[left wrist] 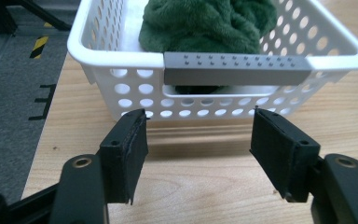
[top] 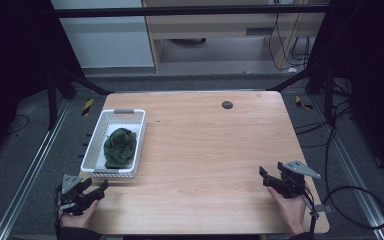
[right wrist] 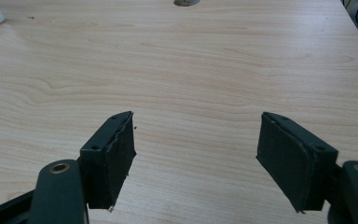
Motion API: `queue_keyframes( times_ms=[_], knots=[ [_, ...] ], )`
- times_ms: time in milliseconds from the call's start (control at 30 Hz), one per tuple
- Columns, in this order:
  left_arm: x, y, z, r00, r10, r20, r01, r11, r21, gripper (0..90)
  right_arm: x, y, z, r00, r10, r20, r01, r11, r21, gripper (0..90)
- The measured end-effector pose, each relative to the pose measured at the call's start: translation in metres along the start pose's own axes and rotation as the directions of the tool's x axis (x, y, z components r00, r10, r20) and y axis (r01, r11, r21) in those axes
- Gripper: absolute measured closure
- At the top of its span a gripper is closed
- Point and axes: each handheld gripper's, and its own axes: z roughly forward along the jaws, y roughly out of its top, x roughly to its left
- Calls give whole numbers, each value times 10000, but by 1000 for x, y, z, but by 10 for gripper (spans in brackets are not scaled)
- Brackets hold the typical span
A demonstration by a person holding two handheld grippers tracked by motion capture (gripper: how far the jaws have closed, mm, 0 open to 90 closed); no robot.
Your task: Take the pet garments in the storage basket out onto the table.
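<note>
A crumpled dark green plush cloth (top: pixel 119 146) lies bunched inside a white perforated plastic basket (top: pixel 93 140) with grey handle strips at its two short ends. In the left gripper view its pile looks thick and fuzzy, heaped in soft folds above the rim behind the near grey handle (left wrist: pixel 234 68).

The basket stands on the left part of a light wood-grain bench (top: pixel 205 150), near its left edge. A small dark round disc (top: pixel 227 104) sits toward the bench's far side. Around the bench lie grey carpeted floor (top: pixel 25 155), metal rails, black cables (top: pixel 360 200) at the right, and yellow-black striped tape marks; pale cabinets stand beyond.

The left gripper (top: pixel 97 190), held in a hand (top: pixel 77 217) at the near left corner, points at the basket's near end with its jaws spread and nothing between them. The right gripper (top: pixel 264 177), held in the other hand (top: pixel 292 210) at the near right, hovers over bare wood, its jaws likewise spread wide apart.
</note>
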Motion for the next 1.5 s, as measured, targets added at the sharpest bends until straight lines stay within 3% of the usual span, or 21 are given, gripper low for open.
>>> queue_keyframes(
  times_ms=[200,700,1067,1300,1500],
  knots=[
    [-2,3,-8,9996,19,273,-8,9992,-405,354,0,-2,-1,9999,-113,-45,114,9999,118,252],
    [3,17,-17,9966,127,812,-93,9991,-419,269,2,-1,-3,9997,-163,-172,165,9998,142,227],
    [10,48,-33,9945,422,958,-373,9979,-528,248,1,1,-4,9999,-117,-114,118,9999,125,219],
    [8,66,-33,9920,765,1001,-718,9962,-500,245,2,1,-4,9998,-110,-190,114,9998,169,218],
    [4,83,-29,9864,1208,1117,-1180,9925,-315,243,2,1,-4,9996,-156,-218,160,9997,184,216]
  ],
)
